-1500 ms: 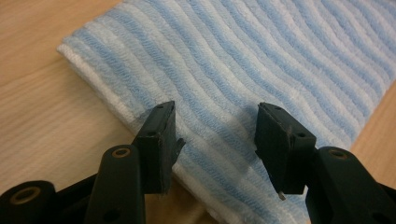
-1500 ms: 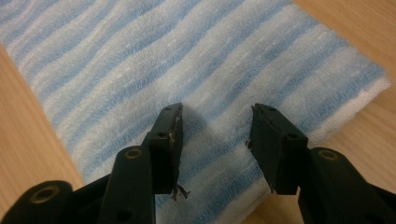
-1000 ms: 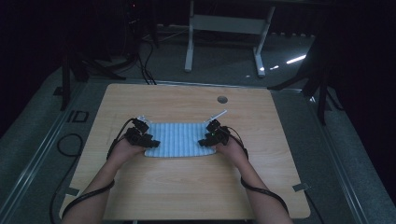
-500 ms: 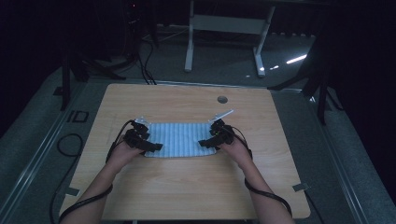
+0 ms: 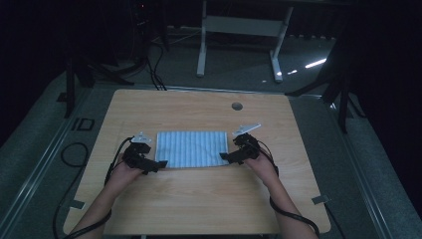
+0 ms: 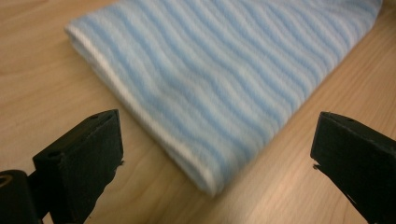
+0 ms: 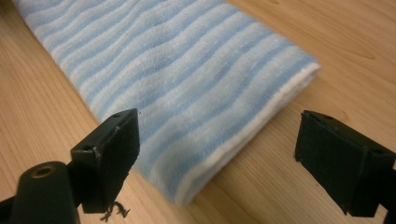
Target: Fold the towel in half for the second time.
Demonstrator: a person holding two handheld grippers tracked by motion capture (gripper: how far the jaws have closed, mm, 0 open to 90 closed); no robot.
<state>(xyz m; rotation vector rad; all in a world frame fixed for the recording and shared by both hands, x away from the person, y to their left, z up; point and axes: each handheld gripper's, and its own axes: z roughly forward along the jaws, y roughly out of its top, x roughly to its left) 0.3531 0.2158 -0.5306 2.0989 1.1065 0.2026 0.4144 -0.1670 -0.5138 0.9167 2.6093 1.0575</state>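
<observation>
We have the folded blue-striped towel lying flat near the middle of the wooden table, a neat rectangle with white-edged layers stacked at each near corner. Our left gripper sits just off the towel's near-left corner; our right gripper sits just off the near-right corner.

Left gripper view: jaws stand wide, having just been opening, and the towel corner lies on the wood ahead of them and between their lines, no pad touching it. Right gripper view: the same, jaws spread wide after just opening, towel corner free on the wood between them. Nothing is held by either tool.

Risks as we judge them:
- The corners are stacked layers. If we close on them again, a pad may catch only the top ply, and the fold peels open when lifted.
- The lower jaw must slide under the cloth. Coming in too steep, it could push the corner and bunch or skew the towel instead.
- A loose thread clings to the right gripper's pad. It may snag the terry loops and drag the corner as we draw away.
- Uneven pulls from the two sides would twist the rectangle off square.
- Withdrawing low, a jaw could brush the edge and spoil the fold.
</observation>
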